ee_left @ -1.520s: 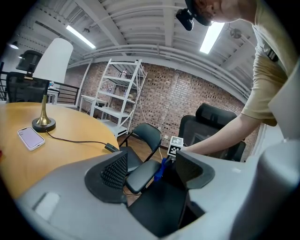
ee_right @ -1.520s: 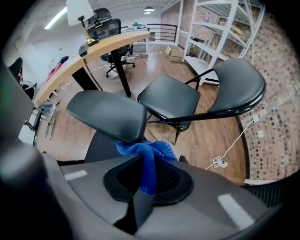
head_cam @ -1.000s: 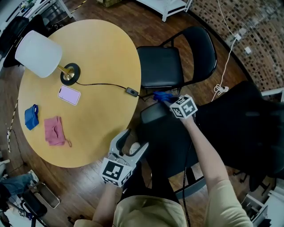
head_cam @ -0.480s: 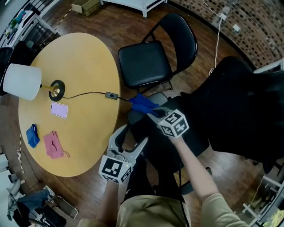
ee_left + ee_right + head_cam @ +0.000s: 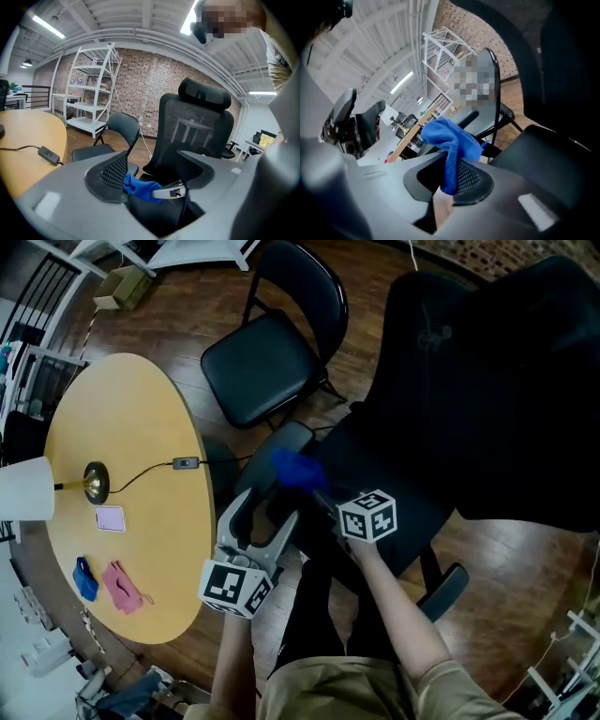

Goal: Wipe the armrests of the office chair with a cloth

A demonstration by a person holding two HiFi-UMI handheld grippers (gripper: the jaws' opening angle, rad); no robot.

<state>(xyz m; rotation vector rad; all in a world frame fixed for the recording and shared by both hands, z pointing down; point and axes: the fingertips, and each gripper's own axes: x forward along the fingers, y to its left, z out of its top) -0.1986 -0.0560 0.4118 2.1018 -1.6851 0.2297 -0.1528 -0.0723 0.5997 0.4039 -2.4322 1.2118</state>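
While we hold both tools by office chair point(image 5: 487, 381), right gripper point(image 5: 315, 486) pinches blue cloth point(image 5: 292, 467) tight. Cloth sits at near end of armrest point(image 5: 281, 441); maybe touching, hard to tell. Left gripper point(image 5: 267, 510) is half open, nothing in it, just beside edge of table point(image 5: 192, 521). Folding chair point(image 5: 258, 367) is close behind armrest. Bare floor point(image 5: 525, 559) at right gives room.

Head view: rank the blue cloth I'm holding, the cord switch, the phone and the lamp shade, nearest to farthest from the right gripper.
1. blue cloth: pinched in the right gripper.
2. cord switch: to the left, near the table edge.
3. phone: further left, mid-table.
4. lamp shade: at the picture's left edge.
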